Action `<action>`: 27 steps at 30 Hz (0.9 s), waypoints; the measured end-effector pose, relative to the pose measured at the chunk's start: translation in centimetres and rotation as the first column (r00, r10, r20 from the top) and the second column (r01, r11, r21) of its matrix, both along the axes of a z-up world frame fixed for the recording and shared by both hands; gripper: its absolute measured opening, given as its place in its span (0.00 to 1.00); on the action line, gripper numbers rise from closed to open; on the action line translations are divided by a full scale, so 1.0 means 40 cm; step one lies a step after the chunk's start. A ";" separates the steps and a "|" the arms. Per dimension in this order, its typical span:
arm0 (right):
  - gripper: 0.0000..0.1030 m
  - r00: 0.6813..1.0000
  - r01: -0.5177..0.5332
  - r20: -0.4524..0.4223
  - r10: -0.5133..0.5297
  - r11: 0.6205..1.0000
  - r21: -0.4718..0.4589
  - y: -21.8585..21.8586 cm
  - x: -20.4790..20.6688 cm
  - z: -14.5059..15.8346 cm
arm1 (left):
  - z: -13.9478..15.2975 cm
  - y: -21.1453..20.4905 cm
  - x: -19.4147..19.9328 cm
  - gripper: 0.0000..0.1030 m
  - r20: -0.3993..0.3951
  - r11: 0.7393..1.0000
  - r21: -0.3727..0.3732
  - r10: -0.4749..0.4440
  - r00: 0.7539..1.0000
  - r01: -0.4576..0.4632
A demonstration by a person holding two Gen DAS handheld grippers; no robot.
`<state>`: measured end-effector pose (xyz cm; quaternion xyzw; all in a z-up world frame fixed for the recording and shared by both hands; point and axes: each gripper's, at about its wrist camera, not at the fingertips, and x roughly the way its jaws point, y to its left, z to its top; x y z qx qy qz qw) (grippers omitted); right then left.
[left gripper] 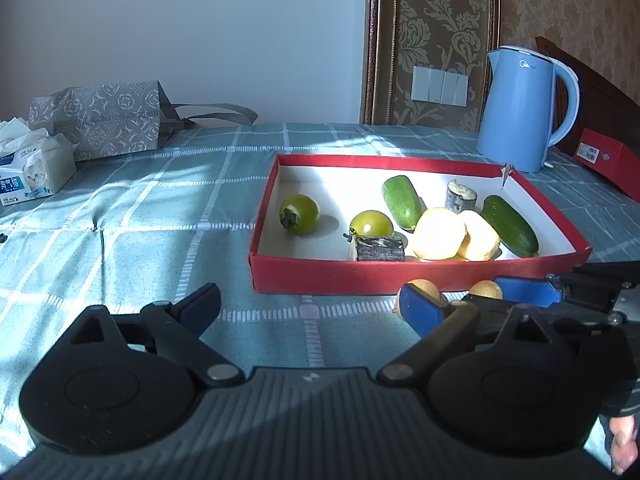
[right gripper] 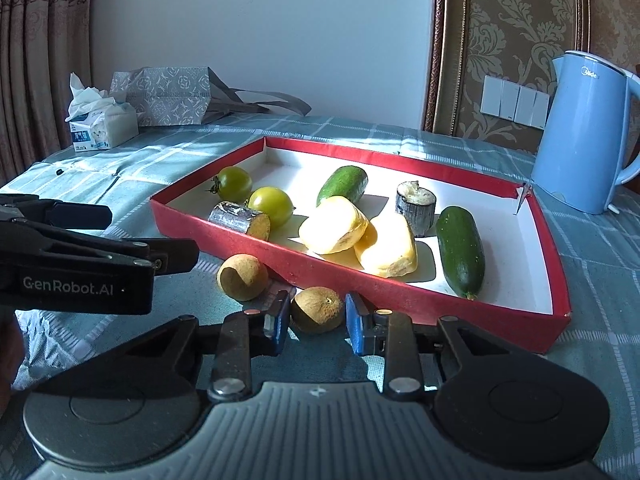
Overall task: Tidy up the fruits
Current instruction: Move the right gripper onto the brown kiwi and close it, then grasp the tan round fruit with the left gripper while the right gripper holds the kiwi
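Note:
A brown round fruit (right gripper: pixel 318 309) lies on the checked cloth just in front of the red tray (right gripper: pixel 400 300), and my right gripper (right gripper: pixel 318 318) is shut on it, a blue pad pressing each side. A second brown fruit (right gripper: pixel 242 277) sits free to its left. In the left wrist view the held fruit (left gripper: pixel 486 290) and right gripper (left gripper: pixel 491 295) show at right, with the free fruit (left gripper: pixel 426 287) beside them. My left gripper (left gripper: pixel 312 306) stands open and holds nothing, left of both fruits. The tray holds two green tomatoes (right gripper: pixel 235 182), two cucumbers (right gripper: pixel 460 250), two yellow pieces (right gripper: pixel 334 224) and two dark-skinned chunks (right gripper: pixel 240 218).
A blue kettle (right gripper: pixel 580 136) stands behind the tray at right, with a red box (left gripper: pixel 604 158) beyond it. A tissue pack (right gripper: pixel 102 126) and a patterned bag (right gripper: pixel 164 94) sit at the back left. A hand (left gripper: pixel 624 444) shows at the lower right edge.

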<state>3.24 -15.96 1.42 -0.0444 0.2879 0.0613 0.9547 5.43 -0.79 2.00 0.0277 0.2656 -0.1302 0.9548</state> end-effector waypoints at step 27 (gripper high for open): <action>0.28 0.978 0.171 0.117 -0.175 0.984 0.039 -0.106 -0.081 0.028 | -0.037 -0.128 0.035 0.82 -0.078 0.996 0.032 -0.085 0.993 0.088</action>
